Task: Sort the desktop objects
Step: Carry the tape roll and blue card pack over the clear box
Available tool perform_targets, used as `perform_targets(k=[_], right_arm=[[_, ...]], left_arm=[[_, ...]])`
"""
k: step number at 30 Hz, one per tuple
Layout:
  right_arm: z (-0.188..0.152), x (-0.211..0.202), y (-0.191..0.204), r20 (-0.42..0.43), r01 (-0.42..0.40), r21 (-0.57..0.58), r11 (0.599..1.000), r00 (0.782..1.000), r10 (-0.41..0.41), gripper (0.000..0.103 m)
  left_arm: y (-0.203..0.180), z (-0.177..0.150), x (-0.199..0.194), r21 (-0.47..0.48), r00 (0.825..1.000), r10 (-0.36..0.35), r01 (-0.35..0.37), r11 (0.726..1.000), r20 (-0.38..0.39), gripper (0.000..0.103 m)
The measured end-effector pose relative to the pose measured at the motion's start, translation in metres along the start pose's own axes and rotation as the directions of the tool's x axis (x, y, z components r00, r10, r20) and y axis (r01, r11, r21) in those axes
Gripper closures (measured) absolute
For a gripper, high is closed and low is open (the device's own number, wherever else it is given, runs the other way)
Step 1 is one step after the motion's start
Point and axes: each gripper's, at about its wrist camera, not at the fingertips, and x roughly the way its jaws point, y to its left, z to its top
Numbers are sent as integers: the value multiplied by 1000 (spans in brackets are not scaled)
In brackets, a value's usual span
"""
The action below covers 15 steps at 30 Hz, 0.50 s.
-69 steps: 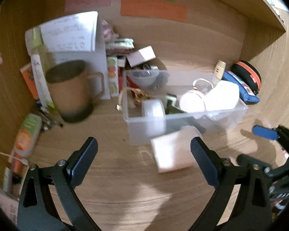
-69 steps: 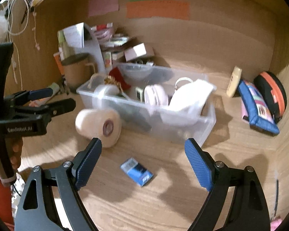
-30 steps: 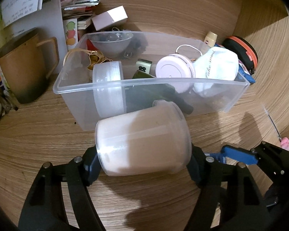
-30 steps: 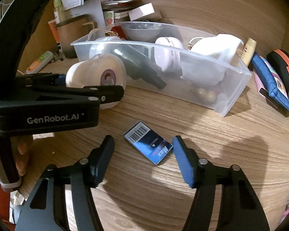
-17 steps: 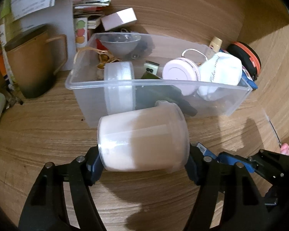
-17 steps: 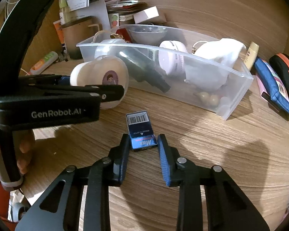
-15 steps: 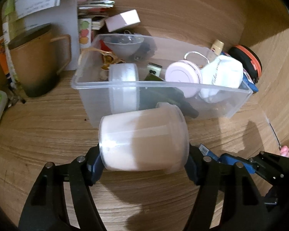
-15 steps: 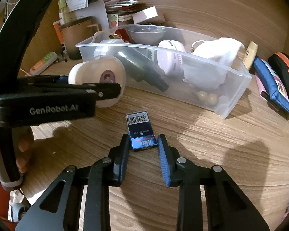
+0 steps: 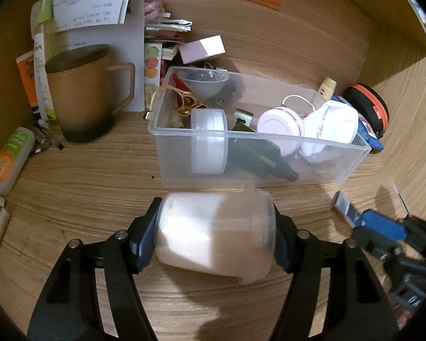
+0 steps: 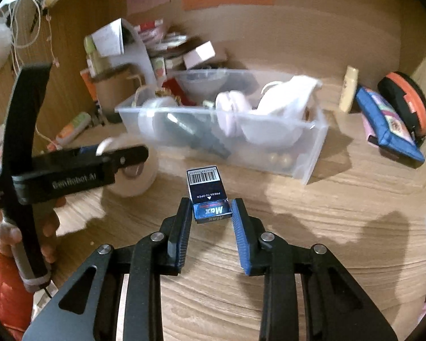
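A translucent jar (image 9: 215, 236) with pale contents lies sideways between the jaws of my left gripper (image 9: 214, 213), which is shut on its two ends, just in front of the clear plastic bin (image 9: 269, 176). In the right wrist view the left gripper (image 10: 122, 159) and the jar (image 10: 136, 182) show at the left. My right gripper (image 10: 210, 203) is shut on a small dark blue box (image 10: 206, 187) with a barcode, held above the wooden desk before the bin (image 10: 306, 167). The left wrist view catches the right gripper (image 9: 363, 221) and the box (image 9: 340, 203) at the lower right.
The bin holds a white round tub, a pink disc, a dark bottle and a white pouch. A brown mug (image 9: 82, 99) and stacked papers stand at the back left, a tube (image 9: 8, 159) at the far left. A blue pouch (image 10: 389, 125) and an orange-black case (image 10: 406, 105) lie at the right.
My right gripper shut on the blue box and raised it off the desk. The left gripper, with the jar in it, drew back a little from the bin.
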Motion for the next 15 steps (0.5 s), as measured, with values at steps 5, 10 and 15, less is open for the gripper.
perform_targets(k=[5,10,15], right_arm=[[5,-12,-2,33,-15,7,1000,999,15,77],[8,-20,-2,58,-19,-1,1000,998,19,77],[11,-24,-2,75,-24,-5,1000,997,24,77]], left_arm=[[3,-2,-5,-23,1000,-4,4,1000,4,37],[5,-2,-10,-20,1000,7,-6,1000,5,37],[8,2,-22,-25,999,23,-22,999,35,37]])
